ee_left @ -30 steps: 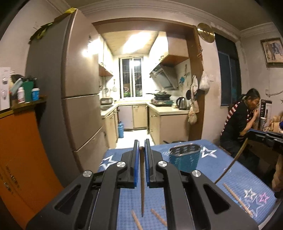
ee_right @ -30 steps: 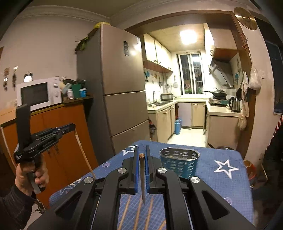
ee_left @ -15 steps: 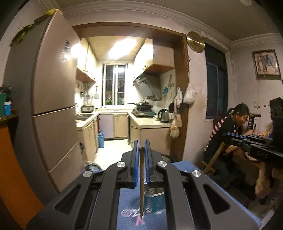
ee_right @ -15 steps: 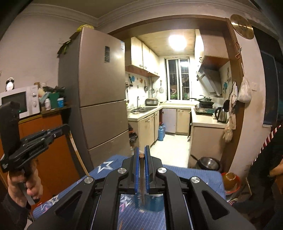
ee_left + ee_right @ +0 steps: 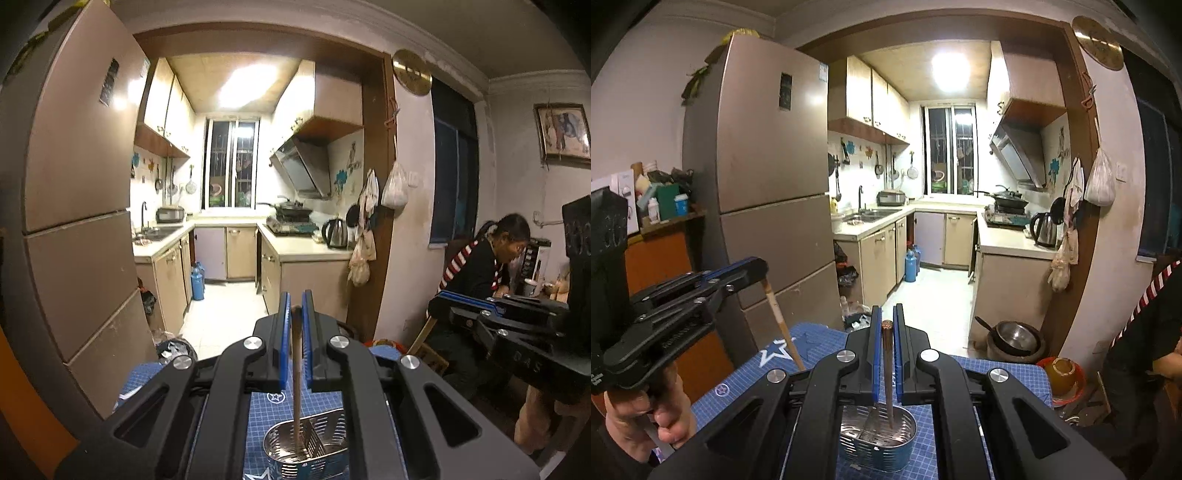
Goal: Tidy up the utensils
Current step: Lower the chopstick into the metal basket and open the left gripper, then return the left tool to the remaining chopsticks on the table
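The table [image 5: 1015, 373], under a blue grid cloth with stars, carries the work, with the kitchen open beyond it. On the cloth stands the caddy [image 5: 877, 448], a perforated metal holder with a divider splitting it into compartments; it sits directly under both tongs, which looks deliberate, so that each stick can drop straight in.

The left gripper [image 5: 293, 314] is clenched on a pale chopstick [image 5: 296, 384], pinched near its top end between the blue pads. The stick hangs down almost vertical, and its lower end is already inside the caddy [image 5: 306, 448], in the near-left compartment beside the divider. Holding it by the top keeps the fingers clear of the rim while the tip goes in first.

The right gripper [image 5: 884, 326] is likewise clamped on a dark chopstick [image 5: 887, 376] with a patterned butt showing between the pads. That stick also points down, and its tip is past the rim, in the compartment right of the divider. Whether either tip touches the bottom cannot be told.

Judged from this, both sticks are at the point of release: the jaws need only loosen, and a tilt at that instant could let a stick lean over the rim.
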`<state>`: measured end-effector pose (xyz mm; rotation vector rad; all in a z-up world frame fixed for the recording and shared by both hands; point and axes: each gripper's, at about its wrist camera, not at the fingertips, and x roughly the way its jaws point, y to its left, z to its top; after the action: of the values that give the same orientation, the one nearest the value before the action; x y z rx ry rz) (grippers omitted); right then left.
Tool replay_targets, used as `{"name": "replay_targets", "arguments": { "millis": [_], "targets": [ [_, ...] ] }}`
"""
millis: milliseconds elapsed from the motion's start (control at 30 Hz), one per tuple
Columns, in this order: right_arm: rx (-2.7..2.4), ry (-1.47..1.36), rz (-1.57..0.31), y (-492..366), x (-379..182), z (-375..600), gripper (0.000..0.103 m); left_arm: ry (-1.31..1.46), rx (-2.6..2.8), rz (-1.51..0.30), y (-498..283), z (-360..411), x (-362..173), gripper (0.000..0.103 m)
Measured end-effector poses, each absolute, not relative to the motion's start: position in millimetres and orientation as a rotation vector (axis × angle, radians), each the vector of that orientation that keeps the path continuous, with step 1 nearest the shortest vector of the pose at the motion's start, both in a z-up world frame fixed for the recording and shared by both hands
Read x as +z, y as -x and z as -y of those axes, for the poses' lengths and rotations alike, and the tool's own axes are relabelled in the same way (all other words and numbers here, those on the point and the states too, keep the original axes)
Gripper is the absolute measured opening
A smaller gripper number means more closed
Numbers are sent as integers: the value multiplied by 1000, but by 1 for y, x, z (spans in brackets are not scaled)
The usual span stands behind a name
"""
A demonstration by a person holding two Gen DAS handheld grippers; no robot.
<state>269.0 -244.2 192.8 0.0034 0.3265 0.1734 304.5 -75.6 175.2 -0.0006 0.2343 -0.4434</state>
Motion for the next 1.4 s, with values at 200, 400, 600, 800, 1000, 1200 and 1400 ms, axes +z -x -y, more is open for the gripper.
{"name": "replay_targets", "arguments": {
  "millis": [200,400,600,800,1000,1200,1400],
  "targets": [
    [187,-19,-383,-293,159,245,7,-8,-430,-311,-333,84,139,5],
    [194,-43,-433,-313,129,248,7,-31,-427,-376,-351,88,111,5],
    [202,-51,-476,-326,105,246,7,-42,-427,-407,-357,89,95,5],
    [213,-57,-501,-330,91,246,7,-50,-433,-435,-361,90,84,7],
    [210,-69,-495,-325,86,251,8,-56,-403,-422,-357,87,81,46],
    [184,-72,-436,-307,99,255,44,-53,-401,-409,-347,84,86,53],
    [156,-47,-360,-265,122,260,57,-36,-410,-365,-305,64,108,54]
  ]
}}
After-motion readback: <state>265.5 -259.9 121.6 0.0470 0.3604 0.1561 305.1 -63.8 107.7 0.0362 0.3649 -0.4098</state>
